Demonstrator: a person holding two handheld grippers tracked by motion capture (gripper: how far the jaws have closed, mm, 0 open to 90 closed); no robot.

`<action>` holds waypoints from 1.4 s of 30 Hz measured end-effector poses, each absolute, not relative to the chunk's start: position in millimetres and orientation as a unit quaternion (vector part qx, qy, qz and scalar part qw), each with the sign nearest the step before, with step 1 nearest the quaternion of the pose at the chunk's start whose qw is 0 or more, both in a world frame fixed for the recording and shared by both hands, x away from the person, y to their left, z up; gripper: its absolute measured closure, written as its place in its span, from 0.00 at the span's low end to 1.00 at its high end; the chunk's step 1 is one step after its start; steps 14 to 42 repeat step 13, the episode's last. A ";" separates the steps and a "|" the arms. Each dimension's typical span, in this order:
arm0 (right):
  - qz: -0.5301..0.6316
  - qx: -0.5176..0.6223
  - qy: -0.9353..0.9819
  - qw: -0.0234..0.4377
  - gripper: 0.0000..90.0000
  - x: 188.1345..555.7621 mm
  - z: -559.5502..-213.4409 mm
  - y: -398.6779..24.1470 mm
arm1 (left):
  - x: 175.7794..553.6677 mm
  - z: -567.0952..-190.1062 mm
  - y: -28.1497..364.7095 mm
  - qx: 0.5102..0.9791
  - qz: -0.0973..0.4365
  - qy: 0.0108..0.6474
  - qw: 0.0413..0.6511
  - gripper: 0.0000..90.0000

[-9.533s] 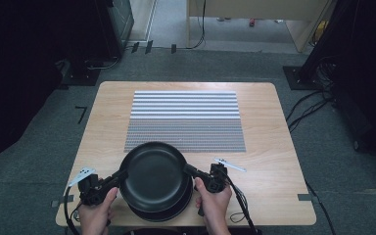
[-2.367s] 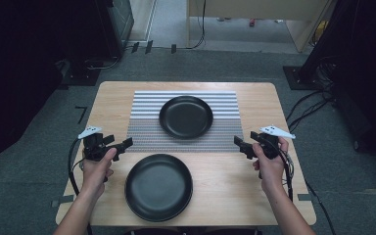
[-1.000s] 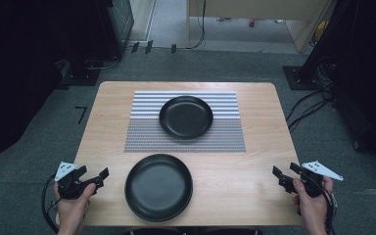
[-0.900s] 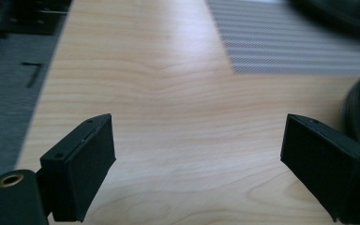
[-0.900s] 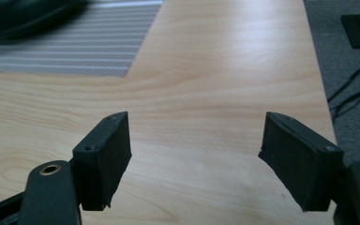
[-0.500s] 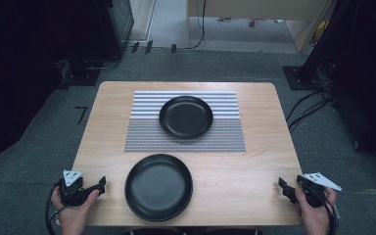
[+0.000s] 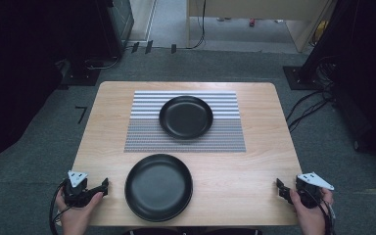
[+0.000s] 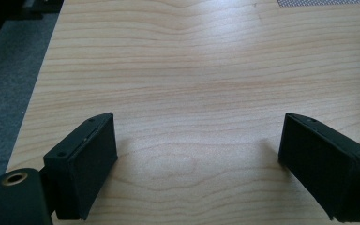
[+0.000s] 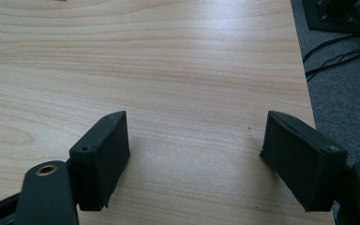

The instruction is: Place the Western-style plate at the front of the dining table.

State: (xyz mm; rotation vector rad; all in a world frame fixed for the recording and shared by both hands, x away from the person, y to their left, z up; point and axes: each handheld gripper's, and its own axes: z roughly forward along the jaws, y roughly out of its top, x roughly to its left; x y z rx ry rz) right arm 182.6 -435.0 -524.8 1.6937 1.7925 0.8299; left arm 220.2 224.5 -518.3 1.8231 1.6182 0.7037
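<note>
Two round black plates lie on the table: one plate near the front edge, the other plate on the striped mat. The left gripper and right gripper hold their jaws wide apart at the front corners.

Pale wooden table; striped placemat centre-back; near black plate on bare wood

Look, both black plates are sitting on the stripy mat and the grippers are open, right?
Not quite. In the high view, just the far plate sits on the stripy mat; the near plate rests on bare table. Both the left gripper and right gripper are open.
</note>
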 end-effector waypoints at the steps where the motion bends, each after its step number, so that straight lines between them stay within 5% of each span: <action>1: 0.307 0.627 0.664 0.267 0.25 182.6 -524.8 -435.0 | 220.5 -518.4 224.5 0.686 0.264 0.608 0.299 0.12; 42: 0.307 0.627 0.664 0.266 0.25 182.6 -524.8 -435.0 | 222.0 -518.3 224.8 0.690 0.263 0.604 0.299 0.13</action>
